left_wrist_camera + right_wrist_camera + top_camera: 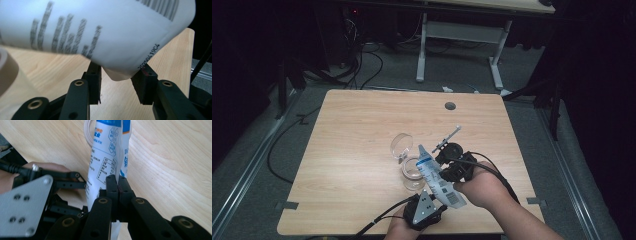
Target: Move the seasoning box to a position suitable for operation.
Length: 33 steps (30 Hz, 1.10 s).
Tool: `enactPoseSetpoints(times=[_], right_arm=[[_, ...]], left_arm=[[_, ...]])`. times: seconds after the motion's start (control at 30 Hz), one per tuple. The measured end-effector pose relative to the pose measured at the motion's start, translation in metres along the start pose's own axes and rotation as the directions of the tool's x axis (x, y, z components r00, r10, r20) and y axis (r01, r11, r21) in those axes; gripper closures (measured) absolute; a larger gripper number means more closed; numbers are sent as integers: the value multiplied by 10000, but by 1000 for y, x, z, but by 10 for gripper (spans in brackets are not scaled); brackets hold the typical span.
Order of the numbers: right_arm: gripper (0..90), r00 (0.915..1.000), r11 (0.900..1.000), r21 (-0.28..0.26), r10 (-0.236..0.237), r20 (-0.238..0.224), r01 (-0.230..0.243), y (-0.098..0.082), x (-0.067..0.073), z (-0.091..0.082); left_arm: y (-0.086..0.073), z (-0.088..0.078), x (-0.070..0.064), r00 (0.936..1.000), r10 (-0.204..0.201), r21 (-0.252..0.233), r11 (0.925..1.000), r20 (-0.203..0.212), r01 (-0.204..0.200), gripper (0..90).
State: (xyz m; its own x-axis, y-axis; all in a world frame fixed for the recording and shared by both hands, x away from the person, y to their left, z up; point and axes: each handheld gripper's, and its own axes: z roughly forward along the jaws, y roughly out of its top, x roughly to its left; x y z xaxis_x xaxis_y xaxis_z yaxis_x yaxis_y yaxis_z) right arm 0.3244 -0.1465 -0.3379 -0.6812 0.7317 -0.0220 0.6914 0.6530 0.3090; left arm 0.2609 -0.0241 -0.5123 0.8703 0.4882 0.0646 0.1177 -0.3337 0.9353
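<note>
A lab or test room, dimly lit — not a home. A plain wooden table [362,130] with a round cable hole [450,106] stands on grey carpet [262,200], ringed by dark surroundings. Black cables [362,70] snake over the floor toward equipment at the back, and a second desk on a white metal frame [462,35] stands behind — bare, functional furnishings.

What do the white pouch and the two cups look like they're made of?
The pouch looks like thin flexible plastic film, smooth with a slight sheen: it creases where the right gripper pinches it. The cups look like clear glass or hard plastic; the table, apparently wood-grain laminate, shows through.
</note>
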Motion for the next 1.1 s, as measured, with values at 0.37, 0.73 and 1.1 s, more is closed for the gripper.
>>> enactPoseSetpoints(times=[0.37, 0.73, 1.1], right_arm=[[900, 9985, 9984, -101, -551, -40, 550, 7, -3, -3], [900, 9976, 9977, -103, -669, -166, 668, 13, -7, 2], [900, 9981, 9981, -47, -609, -106, 609, 19, -10, 7]], left_arm=[[5, -2, -1, 10000, -29, -143, 9999, -56, 29, 636], [1, -9, 4, 9997, -211, -304, 9993, -76, 209, 638], [0, -14, 6, 9996, -268, -278, 9993, -124, 264, 640]])
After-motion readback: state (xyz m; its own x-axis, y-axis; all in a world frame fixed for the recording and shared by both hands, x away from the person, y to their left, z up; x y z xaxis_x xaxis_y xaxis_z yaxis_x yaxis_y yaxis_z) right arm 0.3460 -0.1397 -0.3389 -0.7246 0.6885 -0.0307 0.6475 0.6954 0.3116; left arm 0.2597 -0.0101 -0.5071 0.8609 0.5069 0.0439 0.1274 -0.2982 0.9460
